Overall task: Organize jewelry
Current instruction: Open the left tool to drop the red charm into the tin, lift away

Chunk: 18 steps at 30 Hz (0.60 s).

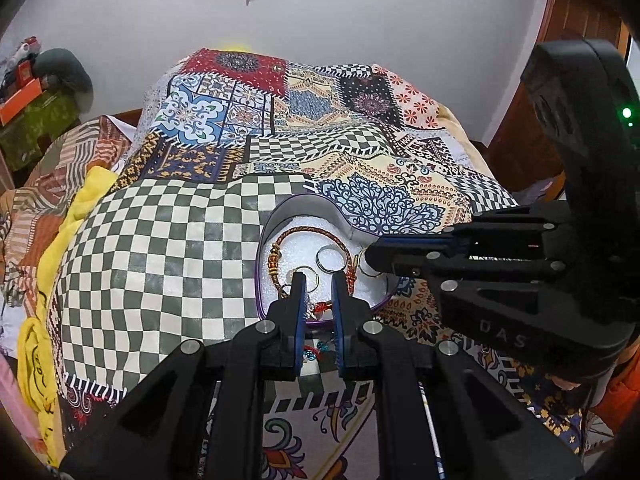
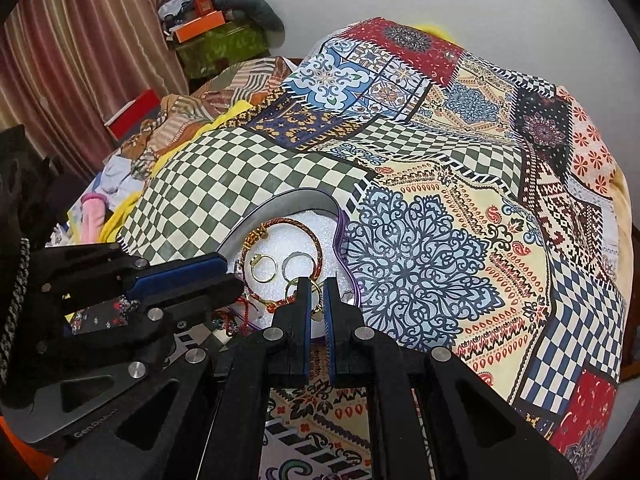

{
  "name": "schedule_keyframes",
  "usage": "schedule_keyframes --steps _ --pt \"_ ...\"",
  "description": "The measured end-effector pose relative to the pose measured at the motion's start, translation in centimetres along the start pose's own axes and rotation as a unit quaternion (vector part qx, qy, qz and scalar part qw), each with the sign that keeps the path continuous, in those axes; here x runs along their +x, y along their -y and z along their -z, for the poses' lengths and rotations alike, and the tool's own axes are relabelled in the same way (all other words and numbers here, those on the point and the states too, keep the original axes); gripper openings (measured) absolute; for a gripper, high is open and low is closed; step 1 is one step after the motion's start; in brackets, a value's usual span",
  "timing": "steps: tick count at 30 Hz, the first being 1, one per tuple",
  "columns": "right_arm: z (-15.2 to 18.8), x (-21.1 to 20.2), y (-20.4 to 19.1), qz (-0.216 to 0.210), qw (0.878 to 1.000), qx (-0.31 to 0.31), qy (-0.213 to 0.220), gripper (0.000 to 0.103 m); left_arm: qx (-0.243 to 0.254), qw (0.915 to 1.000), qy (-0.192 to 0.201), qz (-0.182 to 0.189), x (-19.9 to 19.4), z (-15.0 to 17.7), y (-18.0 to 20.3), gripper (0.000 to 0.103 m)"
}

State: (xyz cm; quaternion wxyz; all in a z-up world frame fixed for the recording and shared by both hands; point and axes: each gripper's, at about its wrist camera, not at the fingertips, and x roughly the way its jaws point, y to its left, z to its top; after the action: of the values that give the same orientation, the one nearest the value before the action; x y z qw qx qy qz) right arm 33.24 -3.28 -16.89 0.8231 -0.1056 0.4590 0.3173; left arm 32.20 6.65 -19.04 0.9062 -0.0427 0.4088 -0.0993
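A: What do your jaws look like?

B: My left gripper (image 1: 319, 280) is parted, with a clear gap between the blue pads and nothing in it. Its tips hang over the near rim of the box (image 1: 267, 236). My right gripper (image 2: 317, 285) has a narrower gap. A gold ring (image 2: 303, 287) sits right at its tips, but I cannot tell whether the pads pinch it.

A: Where is the jewelry?

B: It is in the heart-shaped box with the purple edge, on white foam (image 2: 280, 280). A red and gold braided bracelet (image 2: 294, 222) curves round the far side. Inside its loop lie a second gold ring (image 2: 264, 268) and a silver ring (image 2: 296, 261), side by side. Red cord and small teal beads (image 1: 322, 346) trail over the near rim onto the quilt (image 1: 160, 248).

A: How do the two grippers sit?

B: In the left wrist view the right gripper comes in from the right, with its tips at the box's right side. In the right wrist view the left gripper comes in from the left, across the box's near left edge.

A: And around that?

B: The box rests on a patchwork quilt. The checked patch (image 2: 224, 172) is to its left and a blue lace patch (image 2: 412, 264) to its right.
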Motion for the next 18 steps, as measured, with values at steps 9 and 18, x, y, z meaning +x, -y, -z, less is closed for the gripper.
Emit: schedule_keyframes --steps 9,18 --pt "-0.1 -0.1 0.1 -0.013 1.000 0.007 -0.017 0.006 -0.004 1.0000 0.005 -0.003 -1.9 -0.4 0.0 0.011" --pt "0.3 -3.4 -0.7 0.017 1.000 0.000 0.013 0.025 -0.009 0.9994 0.029 -0.018 -5.1 -0.3 0.1 0.028"
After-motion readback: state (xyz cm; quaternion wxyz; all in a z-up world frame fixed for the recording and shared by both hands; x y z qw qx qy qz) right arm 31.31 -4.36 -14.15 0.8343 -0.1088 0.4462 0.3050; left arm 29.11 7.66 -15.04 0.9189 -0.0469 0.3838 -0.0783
